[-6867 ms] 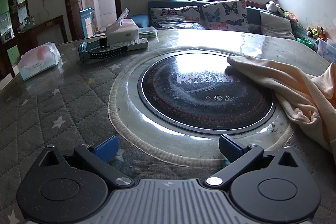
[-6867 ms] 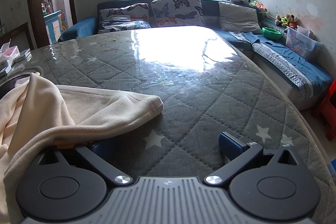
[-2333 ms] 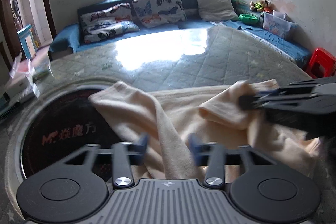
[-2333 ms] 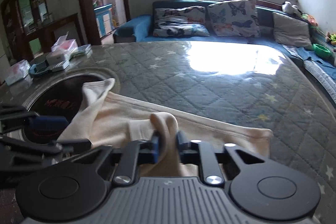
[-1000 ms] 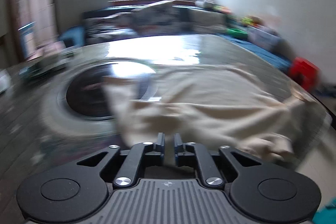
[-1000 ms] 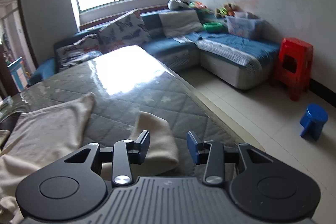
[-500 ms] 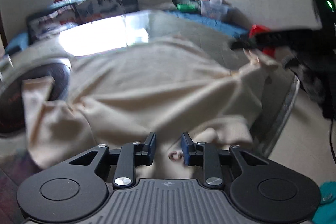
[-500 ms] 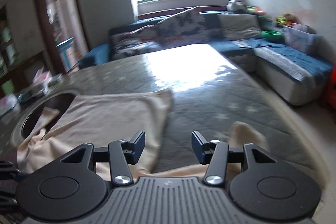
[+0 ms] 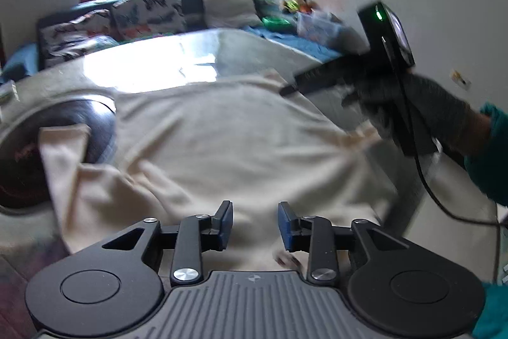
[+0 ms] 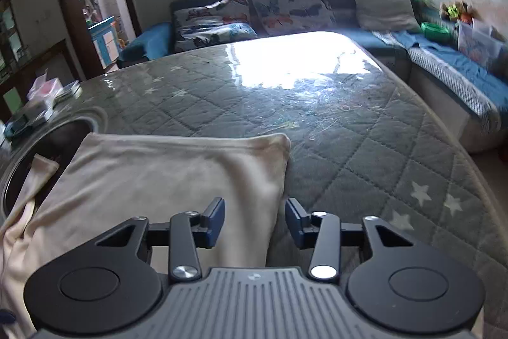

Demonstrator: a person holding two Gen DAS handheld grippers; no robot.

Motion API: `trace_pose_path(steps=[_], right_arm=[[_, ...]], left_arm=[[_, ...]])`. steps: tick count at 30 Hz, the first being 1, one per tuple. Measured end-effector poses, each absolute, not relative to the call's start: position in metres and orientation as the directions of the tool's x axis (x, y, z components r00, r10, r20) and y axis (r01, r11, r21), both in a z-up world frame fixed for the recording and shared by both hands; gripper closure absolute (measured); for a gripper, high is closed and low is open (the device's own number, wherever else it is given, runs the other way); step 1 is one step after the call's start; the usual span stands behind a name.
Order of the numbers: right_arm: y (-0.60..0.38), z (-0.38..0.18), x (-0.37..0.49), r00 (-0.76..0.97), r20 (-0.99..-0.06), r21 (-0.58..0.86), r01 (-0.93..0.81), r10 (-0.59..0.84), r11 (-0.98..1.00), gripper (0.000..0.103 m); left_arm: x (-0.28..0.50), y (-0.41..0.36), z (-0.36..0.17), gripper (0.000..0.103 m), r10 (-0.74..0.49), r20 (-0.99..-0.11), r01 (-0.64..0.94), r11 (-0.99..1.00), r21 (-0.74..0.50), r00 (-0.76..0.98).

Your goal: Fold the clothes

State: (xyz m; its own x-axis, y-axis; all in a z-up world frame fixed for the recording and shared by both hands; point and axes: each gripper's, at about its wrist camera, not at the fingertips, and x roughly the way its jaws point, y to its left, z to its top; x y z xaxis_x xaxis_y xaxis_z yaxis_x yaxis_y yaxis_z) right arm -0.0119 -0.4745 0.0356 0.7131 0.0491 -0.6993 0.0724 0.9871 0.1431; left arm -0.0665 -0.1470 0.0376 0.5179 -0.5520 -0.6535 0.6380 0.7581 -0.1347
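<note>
Left gripper [image 9: 254, 224] jaws opening, pads clear of cream garment [image 9: 222, 142] spread beneath. Right gripper [image 10: 255, 223] jaws closing, ungripped, over the garment's right edge. Garment lies flat, slightly wrinkled, on near-left quilted table [image 10: 365, 148], left sleeve over dark round hob [image 9: 19, 154].

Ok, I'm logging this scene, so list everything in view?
garment: one, cream, spread flat on table, sleeve over hob
table: one, grey quilted star cover under glossy sheet
hob: one, black round, set into table
cushions: two, butterfly print, on sofa
sofa: one, blue, under window
left gripper: fingers opening, above garment, nothing pinched
right gripper: fingers closing, straddling garment's edge
gloved hand: one, grey, holding right gripper
</note>
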Motion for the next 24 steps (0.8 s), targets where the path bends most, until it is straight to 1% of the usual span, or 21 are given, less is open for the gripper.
trace_pose_path(steps=[2,4,6,7,11,14,18,24], right_arm=[[-0.477,0.035,-0.003,0.71,-0.703,0.148,0.085,0.044,0.985,0.069],[-0.478,0.033,0.007,0.706,-0.707,0.149,0.099,0.036,0.984,0.073],[-0.478,0.031,0.016,0.701,-0.712,0.145,0.105,0.03,0.984,0.08],[-0.478,0.03,0.019,0.7,-0.714,0.142,0.105,0.029,0.984,0.085],[-0.474,0.03,0.039,0.695,-0.719,0.126,0.098,0.022,0.987,0.095],[-0.465,0.029,0.056,0.699,-0.715,0.112,0.085,0.021,0.99,0.097],[-0.45,0.027,0.076,0.701,-0.713,0.103,0.063,0.029,0.993,0.097],[-0.43,0.026,0.105,0.699,-0.714,0.087,0.044,0.032,0.995,0.097]], left_arm=[[-0.051,-0.144,0.035,0.069,-0.528,-0.66,0.609,0.782,-0.132,0.534],[-0.038,-0.141,0.028,0.069,-0.498,-0.681,0.583,0.803,-0.127,0.538],[-0.028,-0.137,0.022,0.069,-0.475,-0.699,0.566,0.816,-0.122,0.535],[-0.026,-0.134,0.019,0.069,-0.466,-0.705,0.559,0.82,-0.118,0.535],[-0.024,-0.125,0.014,0.069,-0.449,-0.709,0.546,0.831,-0.107,0.544],[-0.024,-0.121,0.013,0.069,-0.426,-0.706,0.538,0.84,-0.077,0.565],[-0.017,-0.113,0.011,0.07,-0.405,-0.704,0.507,0.859,-0.073,0.584],[-0.006,-0.097,0.014,0.07,-0.396,-0.701,0.46,0.881,-0.108,0.593]])
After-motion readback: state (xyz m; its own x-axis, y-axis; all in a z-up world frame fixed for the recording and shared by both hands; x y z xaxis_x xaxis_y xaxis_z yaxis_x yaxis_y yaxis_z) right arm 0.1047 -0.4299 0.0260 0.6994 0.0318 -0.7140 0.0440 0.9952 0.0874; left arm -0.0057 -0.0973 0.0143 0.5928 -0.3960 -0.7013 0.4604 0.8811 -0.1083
